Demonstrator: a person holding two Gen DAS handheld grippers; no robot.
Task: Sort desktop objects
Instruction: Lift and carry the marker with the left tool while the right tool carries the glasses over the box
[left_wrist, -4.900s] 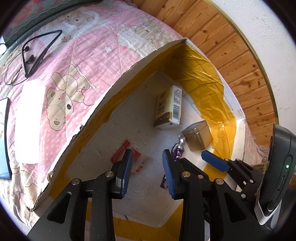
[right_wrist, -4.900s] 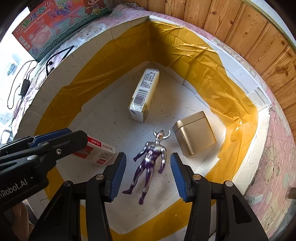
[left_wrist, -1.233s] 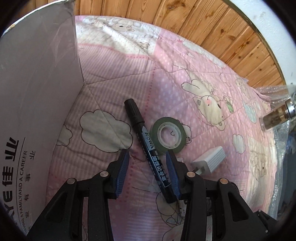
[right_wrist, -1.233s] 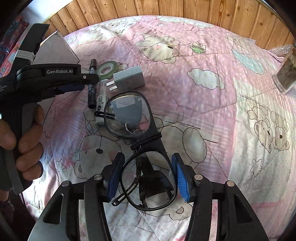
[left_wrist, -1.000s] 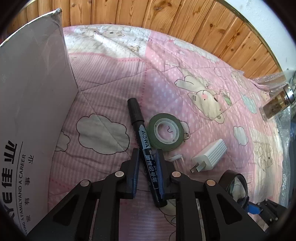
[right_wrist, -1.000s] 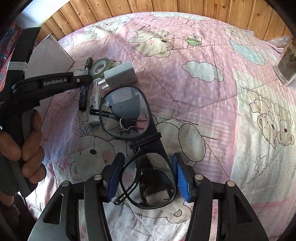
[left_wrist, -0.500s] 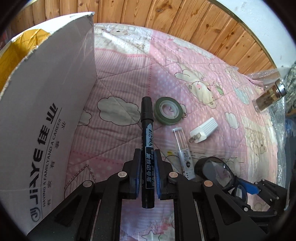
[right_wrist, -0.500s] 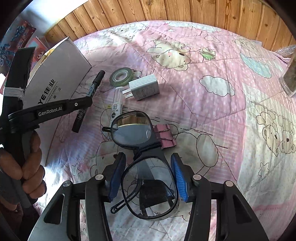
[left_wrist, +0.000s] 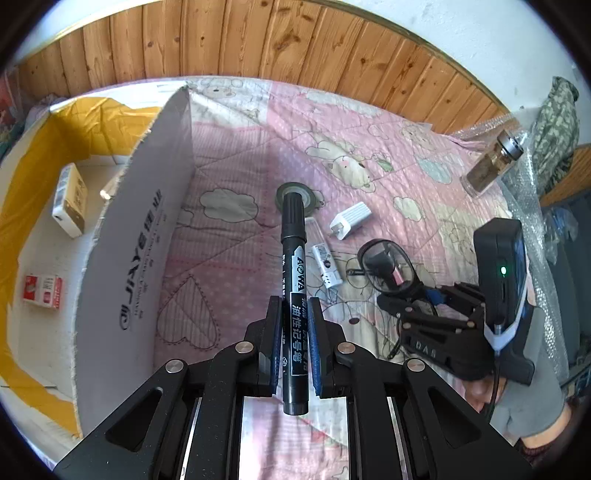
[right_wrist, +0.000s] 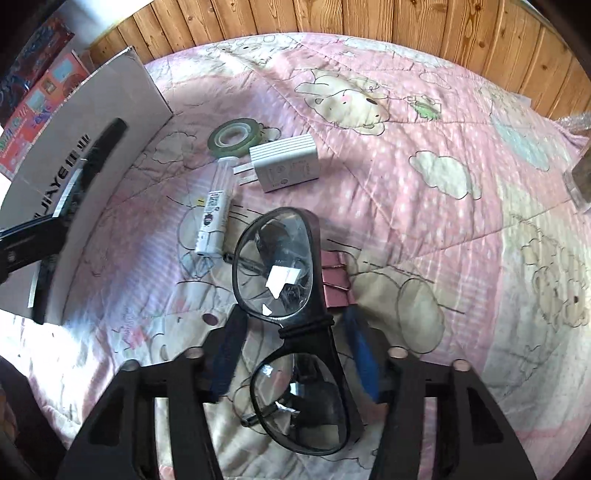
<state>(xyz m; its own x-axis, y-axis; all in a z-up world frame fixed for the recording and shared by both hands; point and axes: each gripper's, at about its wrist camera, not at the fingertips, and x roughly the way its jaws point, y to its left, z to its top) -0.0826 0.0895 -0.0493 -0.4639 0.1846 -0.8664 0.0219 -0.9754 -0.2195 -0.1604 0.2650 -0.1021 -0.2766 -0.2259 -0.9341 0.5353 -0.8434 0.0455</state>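
1. The left gripper (left_wrist: 291, 343) has its jaws closed on the black marker (left_wrist: 293, 280). The marker is clamped near its rear half, and its capped end points forward, raised clear of the bed.
2. The right gripper (right_wrist: 295, 350) has its jaws spread wide on either side of the black glasses (right_wrist: 291, 325). The near lens lies between the blue pads (right_wrist: 360, 350). Whether the pads touch the frame cannot be determined; the view is blurred.
3. The glasses rest on the pink quilted bed (right_wrist: 424, 122), with a pink binder clip (right_wrist: 334, 280) touching their far lens on the right side.
4. Beyond the glasses lie a white tube (right_wrist: 214, 218), a white charger plug (right_wrist: 286, 166) and a green tape roll (right_wrist: 236, 136), grouped close together toward the head edge of the bed.
5. A cardboard box (left_wrist: 147, 221) stands at the left side of the bed. It contains a white-and-yellow carton (left_wrist: 70, 199) and a red-and-white pack (left_wrist: 42, 291).
6. A glass jar (left_wrist: 491, 166) lies toward the far right corner of the bed.
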